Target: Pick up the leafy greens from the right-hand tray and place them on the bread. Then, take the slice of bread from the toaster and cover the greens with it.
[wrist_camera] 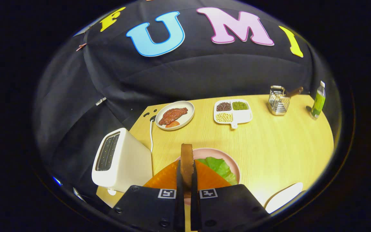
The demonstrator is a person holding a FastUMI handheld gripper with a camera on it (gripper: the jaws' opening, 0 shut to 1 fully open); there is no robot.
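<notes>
the gripper (187, 180) has its fingers clenched on the slice of bread (187, 162), held on edge above the pink plate (233, 166). the leafy greens (221, 167) already lie there, just right of the slice. the toaster (121, 161) stands to the left. to my eye the slice should be tipped flat, centred over the greens, lowered until it rests, and only then let go.
</notes>
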